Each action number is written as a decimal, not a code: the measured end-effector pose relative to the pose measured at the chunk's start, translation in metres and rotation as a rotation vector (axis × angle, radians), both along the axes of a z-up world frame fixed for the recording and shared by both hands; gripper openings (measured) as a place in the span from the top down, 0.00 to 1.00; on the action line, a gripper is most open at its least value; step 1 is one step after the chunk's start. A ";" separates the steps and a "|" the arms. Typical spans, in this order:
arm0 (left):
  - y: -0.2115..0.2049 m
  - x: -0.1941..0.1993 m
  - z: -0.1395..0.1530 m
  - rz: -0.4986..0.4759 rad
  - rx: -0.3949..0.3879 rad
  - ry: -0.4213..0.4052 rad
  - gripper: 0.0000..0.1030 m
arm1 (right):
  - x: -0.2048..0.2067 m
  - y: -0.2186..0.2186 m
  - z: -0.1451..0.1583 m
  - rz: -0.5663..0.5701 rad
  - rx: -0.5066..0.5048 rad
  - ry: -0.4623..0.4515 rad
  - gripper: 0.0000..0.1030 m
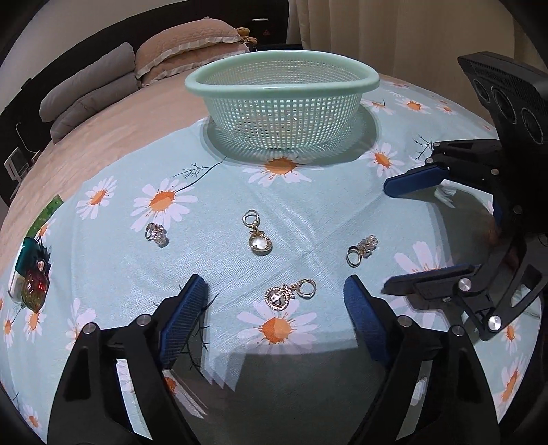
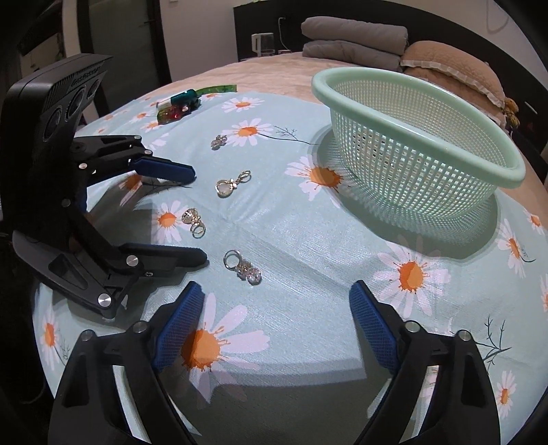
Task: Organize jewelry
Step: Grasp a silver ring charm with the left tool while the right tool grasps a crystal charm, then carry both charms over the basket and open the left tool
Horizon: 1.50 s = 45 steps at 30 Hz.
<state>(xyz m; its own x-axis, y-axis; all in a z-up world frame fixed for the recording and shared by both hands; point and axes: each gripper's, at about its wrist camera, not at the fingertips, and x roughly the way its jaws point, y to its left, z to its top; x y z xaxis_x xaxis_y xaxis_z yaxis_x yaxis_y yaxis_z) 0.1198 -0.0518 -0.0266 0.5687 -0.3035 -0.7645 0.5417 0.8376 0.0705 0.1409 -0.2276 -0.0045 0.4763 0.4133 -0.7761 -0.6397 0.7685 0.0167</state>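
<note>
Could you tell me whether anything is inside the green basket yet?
The basket looks empty: only its mesh walls show. Its floor is partly hidden by the near wall. Four earrings, one at, lie outside on the cloth.

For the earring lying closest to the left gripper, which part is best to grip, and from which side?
Grip the earring at its round pendant, the bulkiest part, coming straight down from above since it lies flat on the cloth. The thin hoop beside it would likely slip. The left gripper is open and already straddles it.

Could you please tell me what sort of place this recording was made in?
Most likely a bedroom: the daisy cloth is spread over a bed, with pillows and folded grey bedding at its head, and curtains behind.
</note>
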 end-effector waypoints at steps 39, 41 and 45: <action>0.015 -0.023 0.013 0.043 -0.092 0.086 0.84 | -0.015 -0.004 0.013 0.108 0.100 0.042 0.92; 0.018 -0.025 0.014 0.048 -0.084 0.088 0.84 | -0.015 -0.008 0.014 0.104 0.106 0.040 0.92; 0.031 -0.026 0.018 0.074 -0.102 0.110 0.84 | -0.015 -0.016 0.019 0.090 0.128 0.037 0.92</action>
